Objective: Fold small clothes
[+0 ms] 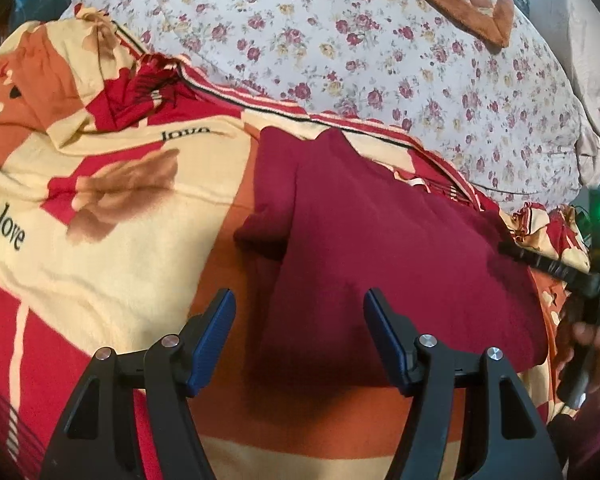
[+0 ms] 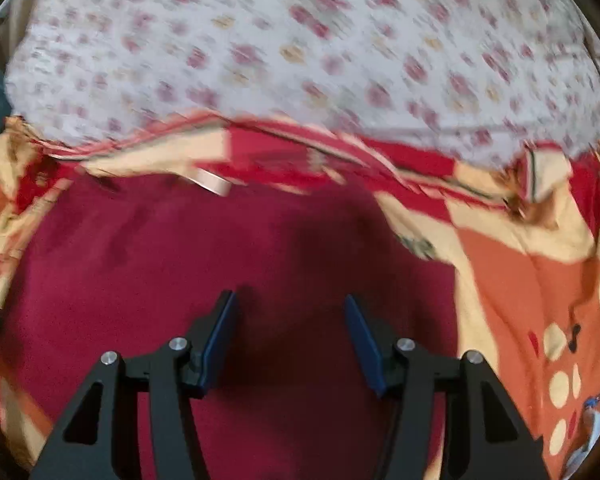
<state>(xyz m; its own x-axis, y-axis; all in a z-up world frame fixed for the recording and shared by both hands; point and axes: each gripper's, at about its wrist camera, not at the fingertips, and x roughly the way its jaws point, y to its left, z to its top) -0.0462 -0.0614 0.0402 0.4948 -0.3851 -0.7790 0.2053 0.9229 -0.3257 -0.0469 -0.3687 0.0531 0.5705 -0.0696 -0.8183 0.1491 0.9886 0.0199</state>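
Observation:
A dark red small garment (image 1: 380,240) lies partly folded on a patterned red, cream and orange blanket (image 1: 100,208). A folded flap sticks out at its left side. My left gripper (image 1: 300,300) is open and empty, just above the garment's near left edge. In the right wrist view the same garment (image 2: 220,248) fills the middle, blurred. My right gripper (image 2: 290,300) is open and empty over the cloth. The right gripper also shows at the far right of the left wrist view (image 1: 548,264), held by a hand.
A white floral quilt (image 1: 340,48) lies behind the blanket, also in the right wrist view (image 2: 300,60). An orange-edged pillow (image 1: 460,0) sits at the back right. A small pink tag (image 2: 212,182) shows at the garment's far edge.

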